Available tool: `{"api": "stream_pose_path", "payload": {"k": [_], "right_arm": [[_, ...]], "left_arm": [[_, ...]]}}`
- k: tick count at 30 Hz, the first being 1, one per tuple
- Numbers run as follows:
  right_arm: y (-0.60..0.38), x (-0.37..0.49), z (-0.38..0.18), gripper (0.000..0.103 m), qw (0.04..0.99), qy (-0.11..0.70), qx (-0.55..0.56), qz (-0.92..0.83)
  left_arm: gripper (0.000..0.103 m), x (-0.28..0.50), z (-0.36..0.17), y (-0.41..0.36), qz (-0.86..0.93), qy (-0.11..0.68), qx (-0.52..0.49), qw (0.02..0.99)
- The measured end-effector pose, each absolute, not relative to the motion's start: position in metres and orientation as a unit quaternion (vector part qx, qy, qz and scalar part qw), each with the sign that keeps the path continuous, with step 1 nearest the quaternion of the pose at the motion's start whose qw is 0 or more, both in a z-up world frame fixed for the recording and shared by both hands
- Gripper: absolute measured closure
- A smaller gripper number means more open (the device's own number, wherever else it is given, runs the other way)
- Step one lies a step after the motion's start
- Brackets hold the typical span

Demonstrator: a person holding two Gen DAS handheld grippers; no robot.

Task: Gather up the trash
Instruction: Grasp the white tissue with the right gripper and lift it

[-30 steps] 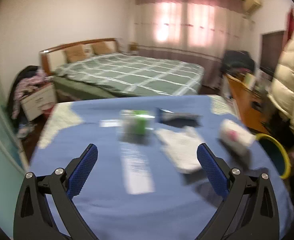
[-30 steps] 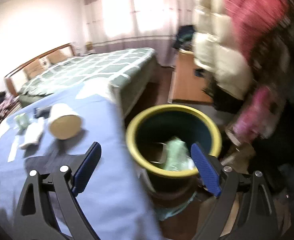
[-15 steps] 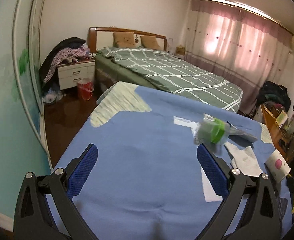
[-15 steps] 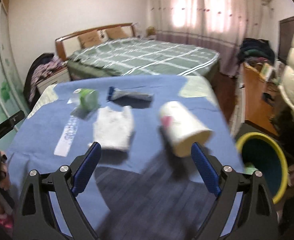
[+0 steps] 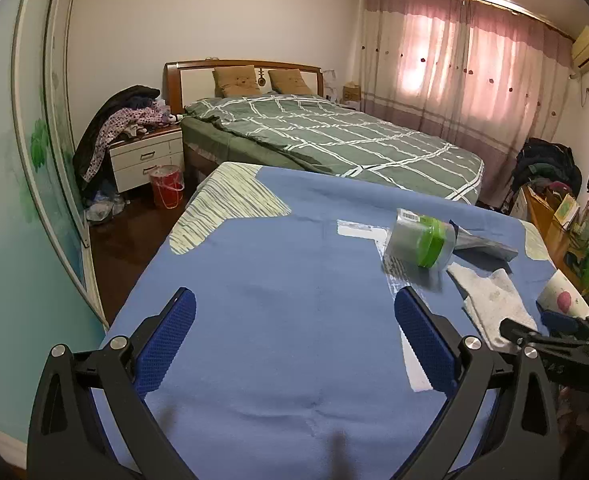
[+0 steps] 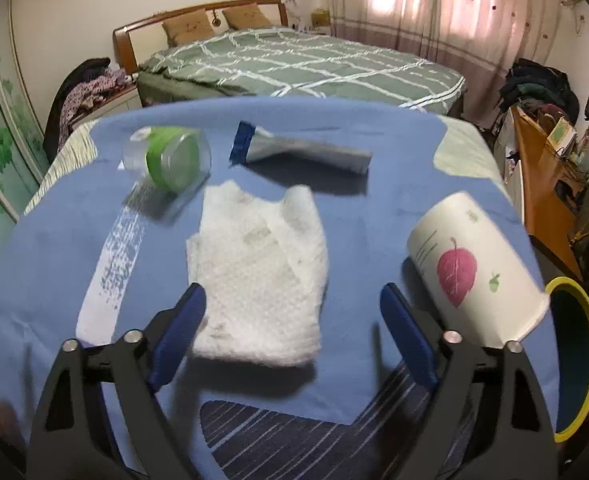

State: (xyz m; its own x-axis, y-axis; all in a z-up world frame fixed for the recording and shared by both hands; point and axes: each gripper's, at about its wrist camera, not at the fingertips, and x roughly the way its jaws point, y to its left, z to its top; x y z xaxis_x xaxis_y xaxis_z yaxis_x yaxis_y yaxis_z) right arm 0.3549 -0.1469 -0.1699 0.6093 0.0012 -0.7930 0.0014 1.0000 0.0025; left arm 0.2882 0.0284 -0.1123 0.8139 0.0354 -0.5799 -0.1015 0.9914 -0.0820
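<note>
On the blue cloth point(image 6: 374, 208) lie a crumpled white paper towel point(image 6: 258, 272), a clear jar with a green lid point(image 6: 170, 160) on its side, a grey tube with a blue cap point(image 6: 298, 150), a white paper cup with a pink leaf point(image 6: 474, 264) on its side, and a long white wrapper strip point(image 6: 110, 264). My right gripper point(image 6: 292, 332) is open and empty just above the towel's near edge. My left gripper point(image 5: 294, 336) is open and empty over bare cloth, left of the jar point(image 5: 422, 240), towel point(image 5: 490, 304) and cup point(image 5: 562, 300).
A yellow-rimmed dark bin point(image 6: 578, 356) stands off the table's right edge. A bed with a green checked quilt point(image 5: 334, 140) is behind the table. A nightstand point(image 5: 146, 158) and red bucket point(image 5: 168, 184) are at the left; a wooden desk point(image 6: 542, 176) at the right.
My right gripper swung from over the bin back to the table and now hovers at the paper towel. My left gripper turned left, so the trash sits at its right.
</note>
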Motion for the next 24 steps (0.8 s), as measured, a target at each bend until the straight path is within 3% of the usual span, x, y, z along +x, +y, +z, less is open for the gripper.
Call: {"api": "stream_pose_path", "payload": {"k": [3,5,7,8,12,24], "right_arm": [[-0.146,0.355,-0.176,0.040,0.894,0.448,0.008,0.010],[-0.148,0.355,-0.175,0.057,0.894,0.447,0.011,0.019],[-0.150,0.354,-0.173,0.086,0.894,0.447,0.019,0.025],[-0.151,0.353,-0.173,0.090,0.893,0.448,0.026,0.029],[-0.152,0.347,-0.169,0.094,0.894,0.446,0.036,0.033],[-0.160,0.282,-0.107,0.095,0.922,0.377,0.060,0.058]], "left_arm": [[0.005,0.288,-0.112,0.029,0.035,0.306,-0.056,0.950],[0.005,0.288,-0.113,0.029,0.036,0.308,-0.057,0.949],[0.005,0.289,-0.113,0.030,0.036,0.308,-0.056,0.949],[0.005,0.290,-0.113,0.029,0.035,0.309,-0.055,0.949],[0.005,0.289,-0.114,0.027,0.033,0.309,-0.050,0.949],[0.005,0.291,-0.116,0.023,0.029,0.313,-0.042,0.948]]}}
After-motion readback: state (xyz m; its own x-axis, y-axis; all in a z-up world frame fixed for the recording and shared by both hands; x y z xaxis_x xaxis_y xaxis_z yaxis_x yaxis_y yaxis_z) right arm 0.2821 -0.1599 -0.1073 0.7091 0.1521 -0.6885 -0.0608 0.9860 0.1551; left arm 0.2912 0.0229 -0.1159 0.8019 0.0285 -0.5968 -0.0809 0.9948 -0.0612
